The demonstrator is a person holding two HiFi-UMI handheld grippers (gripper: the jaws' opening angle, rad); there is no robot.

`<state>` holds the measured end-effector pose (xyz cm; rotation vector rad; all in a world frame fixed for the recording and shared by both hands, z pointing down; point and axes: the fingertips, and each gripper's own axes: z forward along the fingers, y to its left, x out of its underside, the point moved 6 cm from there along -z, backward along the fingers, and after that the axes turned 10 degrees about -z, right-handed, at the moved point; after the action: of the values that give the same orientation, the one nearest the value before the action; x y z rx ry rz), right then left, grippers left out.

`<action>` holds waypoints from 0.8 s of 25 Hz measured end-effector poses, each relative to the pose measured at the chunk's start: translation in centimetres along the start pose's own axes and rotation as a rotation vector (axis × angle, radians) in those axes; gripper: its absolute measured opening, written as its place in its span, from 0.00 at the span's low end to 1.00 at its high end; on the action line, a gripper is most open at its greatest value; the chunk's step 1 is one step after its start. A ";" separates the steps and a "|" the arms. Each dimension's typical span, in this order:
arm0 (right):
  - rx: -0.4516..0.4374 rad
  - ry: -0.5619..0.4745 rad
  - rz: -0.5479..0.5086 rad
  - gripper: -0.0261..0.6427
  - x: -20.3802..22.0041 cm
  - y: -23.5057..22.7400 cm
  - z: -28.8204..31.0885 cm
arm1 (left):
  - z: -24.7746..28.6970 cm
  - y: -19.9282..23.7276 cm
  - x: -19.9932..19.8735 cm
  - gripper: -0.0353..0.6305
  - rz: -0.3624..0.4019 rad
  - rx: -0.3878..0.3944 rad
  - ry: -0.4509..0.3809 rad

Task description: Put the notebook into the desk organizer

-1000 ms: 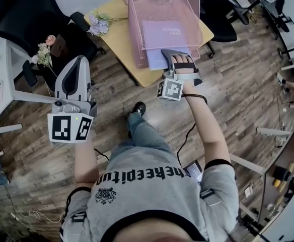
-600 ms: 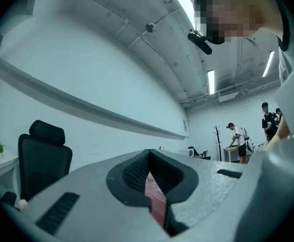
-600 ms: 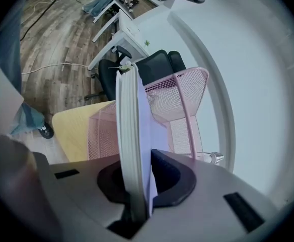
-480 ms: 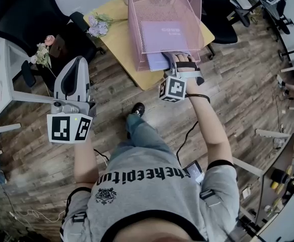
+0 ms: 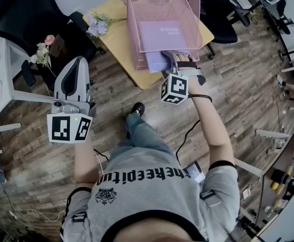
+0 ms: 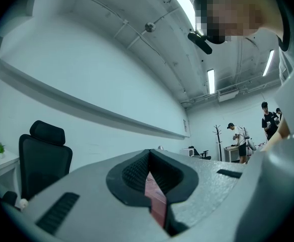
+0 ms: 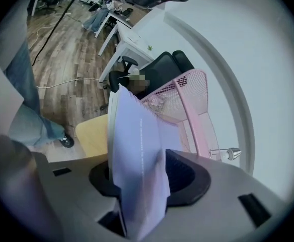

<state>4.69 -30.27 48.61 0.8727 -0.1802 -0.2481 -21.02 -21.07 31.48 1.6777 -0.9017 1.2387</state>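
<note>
A lavender notebook (image 5: 158,61) lies partly inside the lower tier of the pink mesh desk organizer (image 5: 137,19), its near end sticking out. My right gripper (image 5: 180,59) is at that end. Its jaws have just been opening, and the notebook (image 7: 137,155) stands loosely between them, with a gap beside it at the right pad. The organizer (image 7: 187,97) rises just beyond. A second lavender book (image 5: 162,34) lies in the upper tier. My left gripper (image 5: 75,77) hangs off to the left over the floor, jaws shut and nothing held (image 6: 149,178).
The organizer stands on a small yellow table (image 5: 118,40) with flowers (image 5: 98,24) at its far left. Black office chairs (image 5: 31,14) and a white desk (image 5: 1,84) stand to the left. Wooden floor (image 5: 237,84) lies all around, and other people stand in the distance.
The right gripper has tilted and rolled a little at the organizer's mouth, and its jaws have spread off the notebook. The notebook sits slightly deeper in the lower tier. The left gripper has stayed still.
</note>
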 end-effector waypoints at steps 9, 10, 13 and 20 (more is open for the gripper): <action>-0.073 -0.019 -0.043 0.31 -0.5 2.4 -0.8 | -0.1 0.0 -0.1 0.06 -0.001 0.003 -0.001; -0.068 -0.021 -0.042 0.31 -0.5 2.6 -1.1 | -0.2 -0.1 -0.1 0.06 -0.001 0.004 -0.001; -0.035 -0.030 -0.054 0.31 -0.7 3.0 -2.0 | -0.2 -0.1 -0.2 0.06 0.000 0.005 -0.004; 0.117 -0.002 -0.083 0.10 -1.0 2.1 -3.1 | -0.4 -0.4 -0.2 0.06 -0.002 0.019 -0.005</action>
<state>4.80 -26.39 48.27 0.9978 -0.1618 -0.3187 -20.88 -20.52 31.26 1.6973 -0.8935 1.2455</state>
